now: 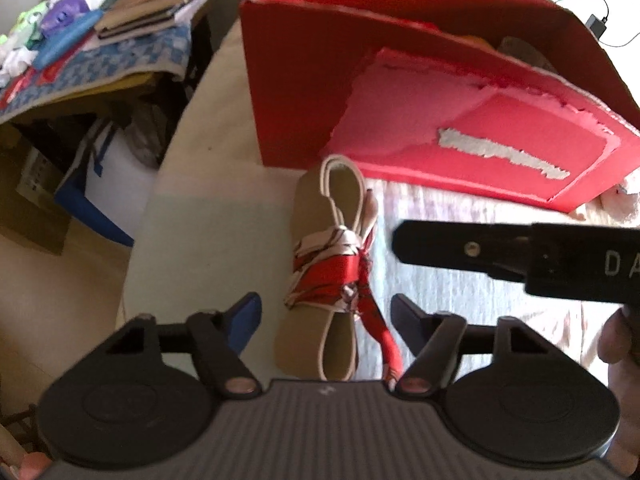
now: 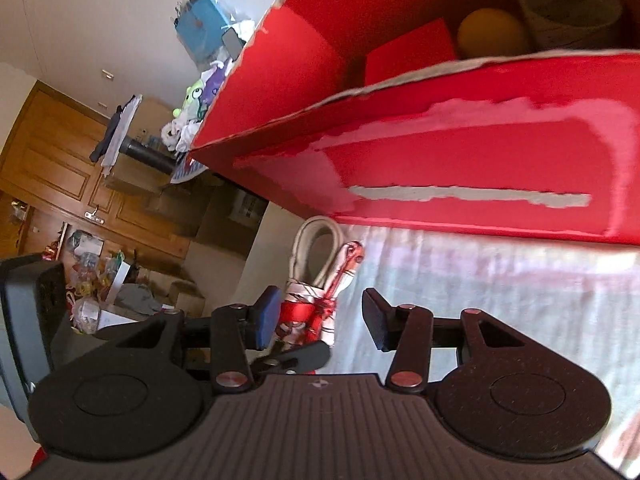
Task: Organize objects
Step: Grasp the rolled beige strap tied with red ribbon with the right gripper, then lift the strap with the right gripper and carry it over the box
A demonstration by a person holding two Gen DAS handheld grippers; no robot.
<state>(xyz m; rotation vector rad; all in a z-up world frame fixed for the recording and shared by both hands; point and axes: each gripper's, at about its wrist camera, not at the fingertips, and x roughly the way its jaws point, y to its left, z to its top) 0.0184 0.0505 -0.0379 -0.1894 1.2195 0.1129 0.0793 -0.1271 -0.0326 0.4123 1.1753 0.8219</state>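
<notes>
A folded beige strap bundle (image 1: pixel 320 240) tied with a red and white patterned scarf (image 1: pixel 336 268) lies on the cloth-covered table in front of a torn red cardboard box (image 1: pixel 440 92). My left gripper (image 1: pixel 324 316) is open, its fingers on either side of the bundle's near end. My right gripper (image 2: pixel 320 316) is open just right of the bundle (image 2: pixel 316 256); it shows as a black finger (image 1: pixel 460 248) in the left wrist view. The box (image 2: pixel 440 152) holds an orange ball (image 2: pixel 490 32) and a roll (image 2: pixel 568 4).
A cluttered side table (image 1: pixel 100 40) with books and bags stands at the left, past the table edge (image 1: pixel 160 200). A blue and white bag (image 1: pixel 92 184) sits on the floor below. A wooden door (image 2: pixel 52 160) and floor clutter lie far left.
</notes>
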